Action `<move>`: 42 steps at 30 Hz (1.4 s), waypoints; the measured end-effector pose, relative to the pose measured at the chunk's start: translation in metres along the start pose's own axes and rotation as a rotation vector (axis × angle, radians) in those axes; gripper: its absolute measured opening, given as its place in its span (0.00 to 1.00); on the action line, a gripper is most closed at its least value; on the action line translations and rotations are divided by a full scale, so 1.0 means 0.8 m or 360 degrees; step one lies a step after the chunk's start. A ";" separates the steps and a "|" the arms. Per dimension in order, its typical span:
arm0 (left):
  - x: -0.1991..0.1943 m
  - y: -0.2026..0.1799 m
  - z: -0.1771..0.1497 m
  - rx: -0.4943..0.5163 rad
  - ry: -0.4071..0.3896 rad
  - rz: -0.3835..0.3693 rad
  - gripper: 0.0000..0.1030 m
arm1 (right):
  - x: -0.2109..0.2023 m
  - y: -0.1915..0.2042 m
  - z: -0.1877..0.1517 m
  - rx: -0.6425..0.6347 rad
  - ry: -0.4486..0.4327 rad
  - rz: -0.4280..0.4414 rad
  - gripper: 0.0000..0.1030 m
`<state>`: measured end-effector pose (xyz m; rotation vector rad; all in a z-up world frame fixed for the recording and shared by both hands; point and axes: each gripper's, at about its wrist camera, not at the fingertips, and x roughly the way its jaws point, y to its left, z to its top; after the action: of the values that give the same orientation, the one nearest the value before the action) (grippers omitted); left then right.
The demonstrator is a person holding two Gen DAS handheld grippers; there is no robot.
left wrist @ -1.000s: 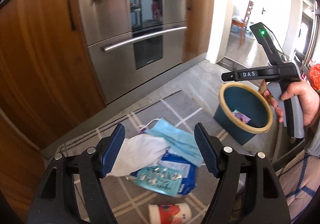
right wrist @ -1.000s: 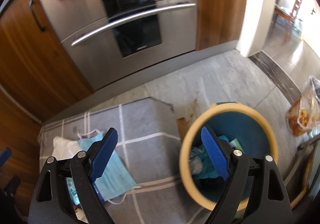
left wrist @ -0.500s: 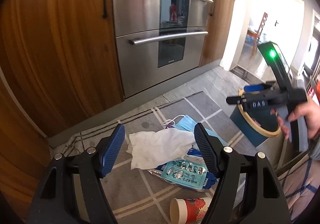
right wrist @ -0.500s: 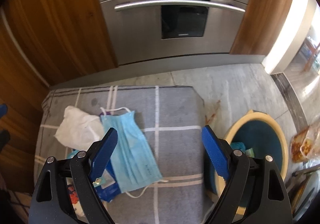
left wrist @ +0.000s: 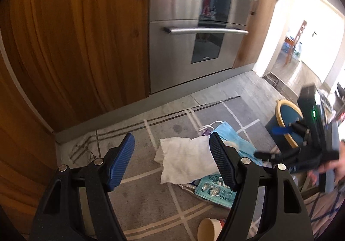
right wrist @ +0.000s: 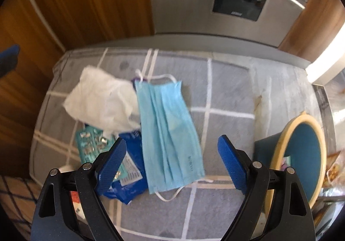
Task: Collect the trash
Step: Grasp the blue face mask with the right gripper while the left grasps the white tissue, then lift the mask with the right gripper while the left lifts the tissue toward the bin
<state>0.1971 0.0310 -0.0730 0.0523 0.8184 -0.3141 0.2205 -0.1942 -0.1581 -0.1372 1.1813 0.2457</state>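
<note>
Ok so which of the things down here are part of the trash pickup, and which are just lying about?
Job:
face mask
tissue
blister pack
blue wrapper
paper cup
bin
left tongs and right tongs, both open

Lying about:
rug
oven
cabinets
food bag

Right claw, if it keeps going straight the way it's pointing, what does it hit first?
Most likely the blue face mask lying on the grey rug: the open right claw frames its lower half between the fingertips. Depth is hard to judge through the fisheye.
</note>
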 end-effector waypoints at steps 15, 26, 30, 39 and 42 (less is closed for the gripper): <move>0.066 -0.008 -0.009 0.0038 0.0174 0.0066 0.69 | 0.056 0.034 -0.006 -0.0029 0.0111 0.0046 0.41; 0.110 -0.014 -0.031 0.0079 0.0318 0.0057 0.69 | 0.016 -0.006 0.006 0.0205 -0.0028 0.0106 0.02; 0.129 -0.017 -0.040 0.0139 0.0351 0.0020 0.69 | 0.001 -0.014 0.012 0.0213 -0.0095 0.0097 0.02; 0.182 0.002 -0.058 0.0041 0.0504 -0.0049 0.60 | -0.004 -0.014 0.014 0.0170 -0.0124 0.0113 0.02; 0.190 0.004 -0.062 0.0032 0.0572 -0.0053 0.37 | -0.004 -0.015 0.013 0.0147 -0.0123 0.0112 0.02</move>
<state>0.2601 0.0032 -0.2175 0.1165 1.1731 -0.3497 0.2316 -0.2038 -0.1520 -0.0048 1.1196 0.2556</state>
